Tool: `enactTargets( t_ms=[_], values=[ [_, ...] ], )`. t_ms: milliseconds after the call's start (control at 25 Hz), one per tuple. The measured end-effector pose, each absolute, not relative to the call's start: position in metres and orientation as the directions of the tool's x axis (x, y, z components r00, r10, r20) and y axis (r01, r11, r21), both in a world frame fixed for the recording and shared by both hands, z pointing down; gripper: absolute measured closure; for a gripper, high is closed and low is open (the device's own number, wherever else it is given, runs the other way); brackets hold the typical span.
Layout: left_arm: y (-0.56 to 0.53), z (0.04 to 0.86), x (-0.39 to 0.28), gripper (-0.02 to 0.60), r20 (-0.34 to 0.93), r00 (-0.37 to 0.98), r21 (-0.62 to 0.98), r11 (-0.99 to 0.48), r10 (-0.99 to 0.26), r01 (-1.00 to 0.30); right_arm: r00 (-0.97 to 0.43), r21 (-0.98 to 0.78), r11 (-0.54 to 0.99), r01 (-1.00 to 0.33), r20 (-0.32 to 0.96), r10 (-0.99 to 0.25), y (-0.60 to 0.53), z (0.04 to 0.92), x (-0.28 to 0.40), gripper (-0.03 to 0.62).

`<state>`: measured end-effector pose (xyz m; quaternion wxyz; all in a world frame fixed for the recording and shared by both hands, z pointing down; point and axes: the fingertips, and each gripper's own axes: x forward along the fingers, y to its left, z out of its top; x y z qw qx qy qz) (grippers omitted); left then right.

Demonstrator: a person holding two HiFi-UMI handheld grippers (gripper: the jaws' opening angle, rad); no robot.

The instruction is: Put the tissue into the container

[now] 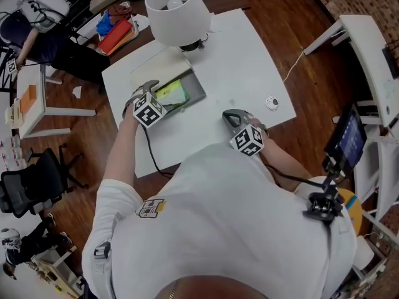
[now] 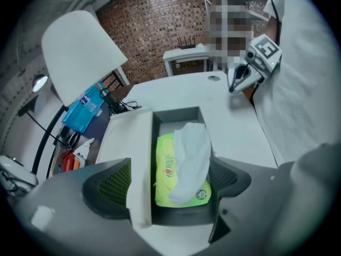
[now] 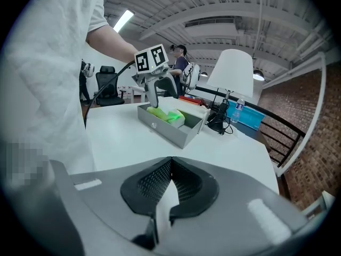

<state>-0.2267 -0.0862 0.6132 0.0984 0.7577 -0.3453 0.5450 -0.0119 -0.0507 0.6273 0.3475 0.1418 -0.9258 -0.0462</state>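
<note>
left gripper (image 2: 170,167): released, jaws spread wide, pads pressing on nothing, pointing steeply down over the near end of the container (image 2: 176,112)

tissue pack (image 2: 164,175) lies inside the container, yellow-green wrapper; a white tissue (image 2: 191,148) is pulled up out of its top and draped along the pack's right side

container is a grey open box; a white panel (image 2: 136,159) lies along its left edge and crosses in front of the left jaw

right gripper (image 3: 169,161): clenched, jaw tips meeting; a white sliver shows in the gap behind the tips, can't tell if it's tissue or just the table (image 1: 249,61) showing through

it sits low at the table's near side, right of the container and well apart from it, aimed toward the box

further out: lamp (image 1: 177,11) with a white shade at the far edge just beyond the container, small round item (image 1: 272,103) near the right edge, screen (image 1: 349,139) on a stand off the table to the right, wooden floor (image 1: 280,17) all round
</note>
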Motion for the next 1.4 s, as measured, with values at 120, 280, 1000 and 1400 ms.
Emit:
enactTargets(
  t_ms=[120, 280, 1000, 1400],
  values=[
    [-0.089, 0.581, -0.231, 0.123, 0.830, 0.193, -0.252, -0.661, -0.523, -0.707, -0.725, 0.186, 0.957, -0.224, 0.625, -0.291, -0.051, 0.626, -0.014, 0.594],
    [-0.084, 0.522, -0.237, 0.155, 0.691, 0.226, -0.253, -0.523, -0.686, -0.814, -0.732, 0.188, 0.960, -0.209, 0.620, -0.281, -0.050, 0.623, -0.018, 0.594],
    [0.079, 0.627, -0.178, 0.464, 0.638, 0.299, 0.172, -0.247, -0.709, -0.954, -0.744, 0.181, 0.975, -0.131, 0.631, -0.218, -0.025, 0.622, -0.047, 0.594],
    [0.091, 0.679, -0.144, 0.581, 0.678, 0.322, 0.264, -0.190, -0.661, -0.946, -0.737, 0.171, 0.979, -0.112, 0.646, -0.197, -0.017, 0.628, -0.050, 0.594]
  ],
)
